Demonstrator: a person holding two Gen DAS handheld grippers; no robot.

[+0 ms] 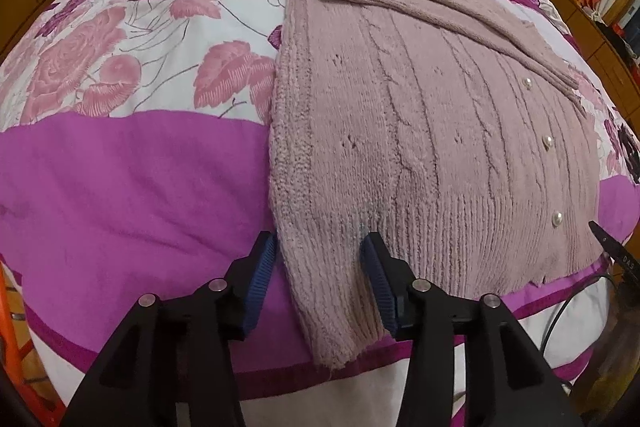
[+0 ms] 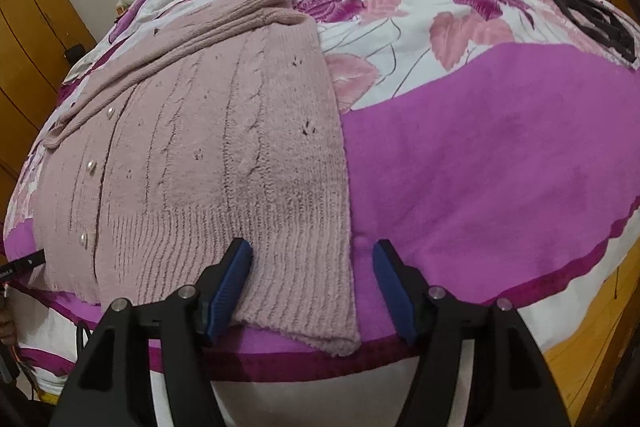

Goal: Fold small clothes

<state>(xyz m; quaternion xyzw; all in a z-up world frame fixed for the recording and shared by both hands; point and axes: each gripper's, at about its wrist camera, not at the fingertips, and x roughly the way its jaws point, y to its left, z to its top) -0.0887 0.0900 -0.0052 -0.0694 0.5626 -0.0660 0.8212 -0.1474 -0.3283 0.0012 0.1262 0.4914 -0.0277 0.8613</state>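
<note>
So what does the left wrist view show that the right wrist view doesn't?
Only the left wrist view: the left gripper, open, straddling the cardigan's left hem corner. Only the right wrist view: the right gripper, open at the right hem corner, and a dark garment farther back on the bed. Both: the pink cable-knit cardigan with pearl buttons on the floral bedspread.

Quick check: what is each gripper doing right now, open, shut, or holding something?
Left gripper: open, fingers straddling the bottom-left corner of the dusty-pink cable-knit cardigan, not clamped.
Right gripper: open, straddling the cardigan's bottom-right corner.
</note>
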